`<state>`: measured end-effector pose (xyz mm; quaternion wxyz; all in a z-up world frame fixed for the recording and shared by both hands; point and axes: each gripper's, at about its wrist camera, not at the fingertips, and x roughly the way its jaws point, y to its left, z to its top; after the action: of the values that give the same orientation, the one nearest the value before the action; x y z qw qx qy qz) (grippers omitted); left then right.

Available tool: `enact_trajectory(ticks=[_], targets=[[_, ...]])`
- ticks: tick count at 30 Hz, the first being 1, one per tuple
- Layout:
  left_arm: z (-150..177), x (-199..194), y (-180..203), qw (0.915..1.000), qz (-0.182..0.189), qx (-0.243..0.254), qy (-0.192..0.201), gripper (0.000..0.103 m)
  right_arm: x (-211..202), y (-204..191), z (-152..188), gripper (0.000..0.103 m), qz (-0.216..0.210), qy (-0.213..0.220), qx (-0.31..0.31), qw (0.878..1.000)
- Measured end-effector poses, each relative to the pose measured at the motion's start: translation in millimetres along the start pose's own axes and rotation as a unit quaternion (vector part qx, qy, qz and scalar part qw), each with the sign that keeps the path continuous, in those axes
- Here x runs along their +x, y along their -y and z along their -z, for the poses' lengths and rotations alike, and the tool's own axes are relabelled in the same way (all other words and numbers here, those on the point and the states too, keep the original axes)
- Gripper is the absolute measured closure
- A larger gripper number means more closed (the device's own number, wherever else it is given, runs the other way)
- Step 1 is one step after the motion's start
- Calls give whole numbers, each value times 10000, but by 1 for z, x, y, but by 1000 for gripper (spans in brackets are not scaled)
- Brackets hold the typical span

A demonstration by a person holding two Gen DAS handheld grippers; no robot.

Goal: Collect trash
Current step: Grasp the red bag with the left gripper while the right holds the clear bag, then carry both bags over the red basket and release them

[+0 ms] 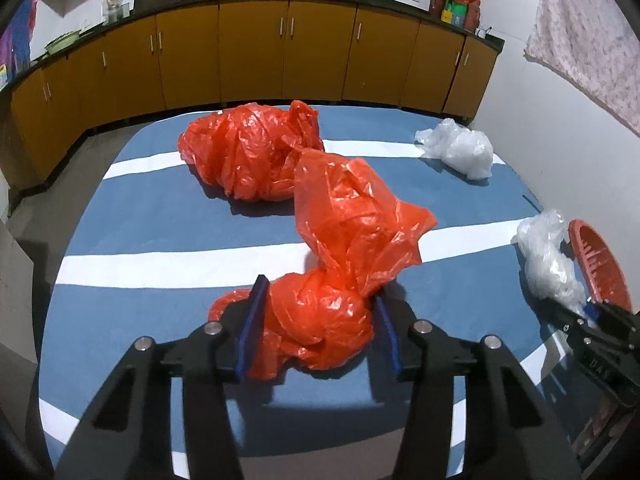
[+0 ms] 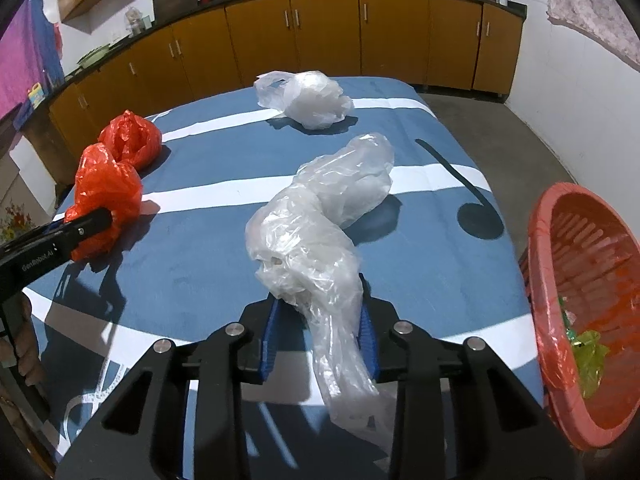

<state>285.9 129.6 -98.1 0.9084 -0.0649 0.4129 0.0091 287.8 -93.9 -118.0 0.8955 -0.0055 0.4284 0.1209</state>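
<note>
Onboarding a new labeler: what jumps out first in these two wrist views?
The crumpled red plastic bag between the left gripper fingers, near edge of the blue-and-white striped table. The long clear plastic bag runs up between the right gripper fingers. The red slotted basket at the table's right edge holds something green; a second red bag and a second clear bag lie farther back.
</note>
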Motion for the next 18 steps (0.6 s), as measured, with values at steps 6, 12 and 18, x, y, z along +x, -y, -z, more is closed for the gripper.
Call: enact_trajectory(ticks=[6,12,18], targets=[[1,-16,5,9999,79,-30,129,56,-14,8,4,69,35,72,99,9999],[-1,-36,14,9995,161,-4,268,56,-33,17,6,69,100,217,193,9995],[-3,-54,31,9987,290,88,405,56,-59,29,7,69,185,409,290,9986]])
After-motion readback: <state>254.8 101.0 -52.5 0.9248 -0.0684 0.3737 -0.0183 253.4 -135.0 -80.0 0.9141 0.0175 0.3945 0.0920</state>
